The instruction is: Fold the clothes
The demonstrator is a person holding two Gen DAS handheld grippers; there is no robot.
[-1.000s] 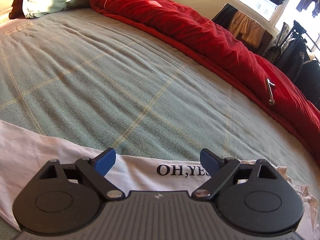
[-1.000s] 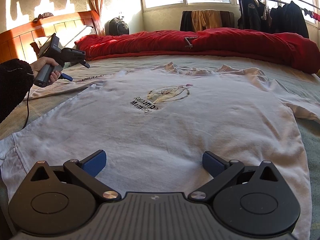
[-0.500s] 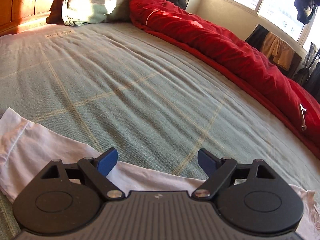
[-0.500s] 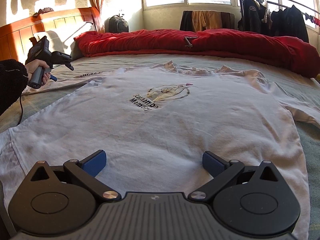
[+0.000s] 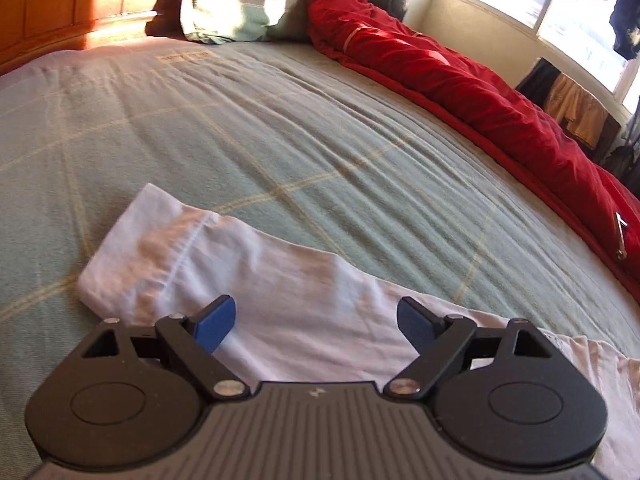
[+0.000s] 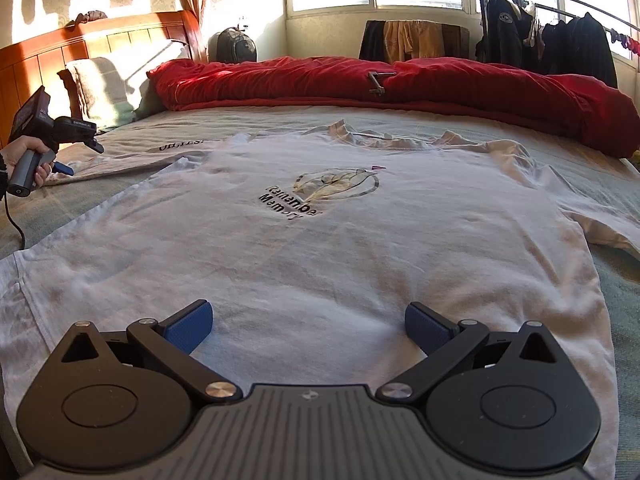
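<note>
Right now the white T-shirt (image 6: pixel 320 240) lies flat, print up, on the green bed sheet (image 5: pixel 320 128), collar toward 12 o'clock in the right wrist view, hem nearest the camera. Right gripper (image 6: pixel 308 326) hovers over the hem, jaws spread, nothing between them. Left gripper (image 5: pixel 316 322) sits over the left sleeve (image 5: pixel 192 264), jaws also spread wide, pads not pinching cloth — the sleeve cuff runs off toward 10 o'clock in its view. Main risk: the left jaws close while above the fabric and get air, or grab only the top layer of the sleeve, so the fold drags one layer and leaves a bunch underneath. Second risk — they bite down into the sheet too and lift bedding with the sleeve. Left view is motion-blurred, so a close timed badly could land off the seam, giving a skewed fold line. If the right side pulls the hem at 6 o'clock while the left lifts, the body will slide and wrinkle. The red duvet (image 6: pixel 400 84) at 12 o'clock is well apart, no snag there.
</note>
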